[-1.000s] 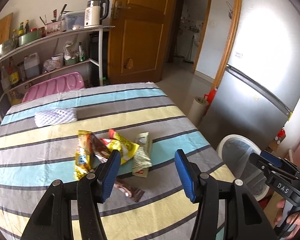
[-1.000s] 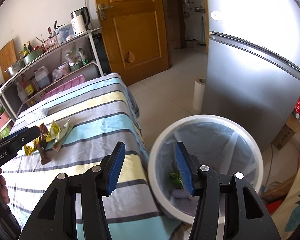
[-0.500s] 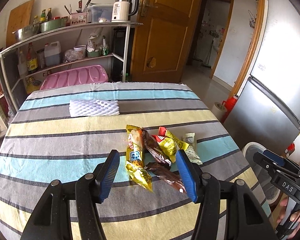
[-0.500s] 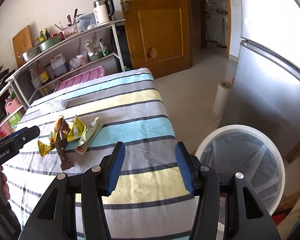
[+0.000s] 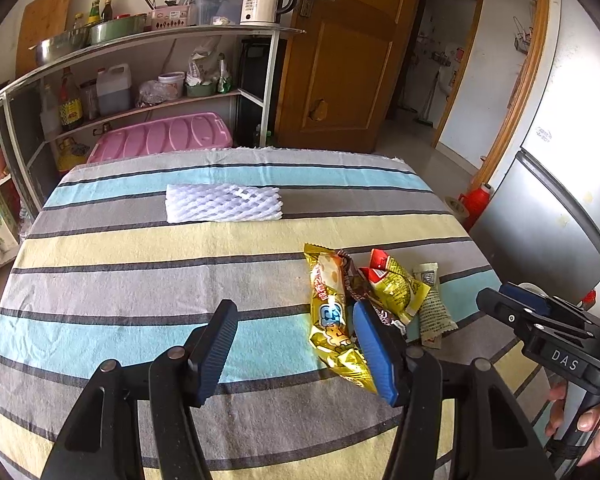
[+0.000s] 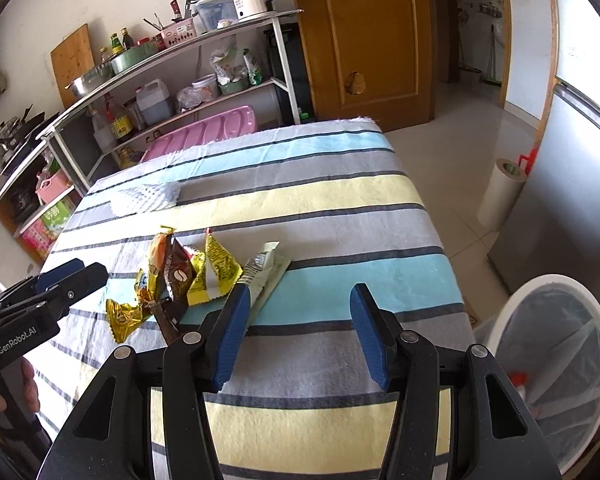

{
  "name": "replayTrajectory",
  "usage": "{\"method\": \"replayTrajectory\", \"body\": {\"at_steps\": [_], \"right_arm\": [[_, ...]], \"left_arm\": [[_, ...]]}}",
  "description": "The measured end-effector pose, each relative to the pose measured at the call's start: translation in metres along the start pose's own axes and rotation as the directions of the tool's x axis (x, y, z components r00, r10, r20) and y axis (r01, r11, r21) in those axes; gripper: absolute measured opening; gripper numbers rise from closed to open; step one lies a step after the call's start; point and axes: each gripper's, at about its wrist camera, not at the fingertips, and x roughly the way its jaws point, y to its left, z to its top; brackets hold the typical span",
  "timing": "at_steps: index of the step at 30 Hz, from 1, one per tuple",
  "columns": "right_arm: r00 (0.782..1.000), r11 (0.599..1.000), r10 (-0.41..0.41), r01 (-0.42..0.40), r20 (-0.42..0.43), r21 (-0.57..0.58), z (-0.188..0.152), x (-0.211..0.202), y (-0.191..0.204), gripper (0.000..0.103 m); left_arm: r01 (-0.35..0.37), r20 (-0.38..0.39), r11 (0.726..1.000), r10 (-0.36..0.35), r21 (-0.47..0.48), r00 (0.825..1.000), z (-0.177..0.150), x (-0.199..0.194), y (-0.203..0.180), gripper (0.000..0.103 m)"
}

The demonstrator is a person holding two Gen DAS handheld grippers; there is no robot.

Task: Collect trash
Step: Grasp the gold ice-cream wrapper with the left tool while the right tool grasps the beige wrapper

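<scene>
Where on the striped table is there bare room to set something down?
Bare cloth lies between the white foam net and the left gripper, and along the table's door-side edge toward the trash bin. It is crowded where the snack wrappers pile up, close by the right gripper.

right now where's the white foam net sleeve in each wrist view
Left wrist view: the white foam net sleeve lies centre-left, on the far half of the table, beyond the open left gripper.
Right wrist view: it lies at upper left, near the table's far left edge, well beyond the open right gripper.
Shared landmark: the pink plastic lid just past the table's far edge, behind the sleeve.
</scene>
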Motion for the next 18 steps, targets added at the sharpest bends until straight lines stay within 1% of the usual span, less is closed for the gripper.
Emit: {"method": "replayTrajectory", "body": {"at_steps": [1, 4, 9, 11, 15, 18], "right_arm": [[1.0, 1.0, 0.009, -0.009, -0.014, 0.004, 0.001, 0.006, 0.002, 0.053], [0.999, 1.0, 0.005, -0.005, -0.032, -0.007, 0.001, 0.016, 0.008, 0.053], [0.999, 1.0, 0.003, -0.005, -0.053, -0.026, 0.003, 0.029, 0.014, 0.053], [0.998, 1.0, 0.004, -0.006, -0.061, -0.031, 0.005, 0.033, 0.016, 0.053], [0.997, 0.999, -0.012, 0.008, -0.079, -0.046, 0.006, 0.042, 0.018, 0.053], [0.997, 0.997, -0.03, 0.024, -0.075, -0.073, 0.005, 0.046, 0.021, 0.053]], "left_arm": [[0.003, -0.005, 1.0, -0.003, -0.005, 1.0, 0.0, 0.002, 0.002, 0.06], [0.014, -0.024, 1.0, -0.014, -0.019, 1.0, 0.0, 0.01, 0.006, 0.06], [0.043, -0.039, 0.999, -0.043, -0.015, 0.998, 0.001, 0.019, 0.004, 0.061], [0.044, -0.039, 0.999, -0.044, -0.008, 0.998, 0.001, 0.021, 0.002, 0.061], [0.05, -0.065, 0.999, -0.05, -0.001, 0.997, 0.003, 0.031, -0.002, 0.061], [0.073, -0.071, 0.997, -0.073, 0.0, 0.995, 0.004, 0.037, -0.006, 0.061]]}}
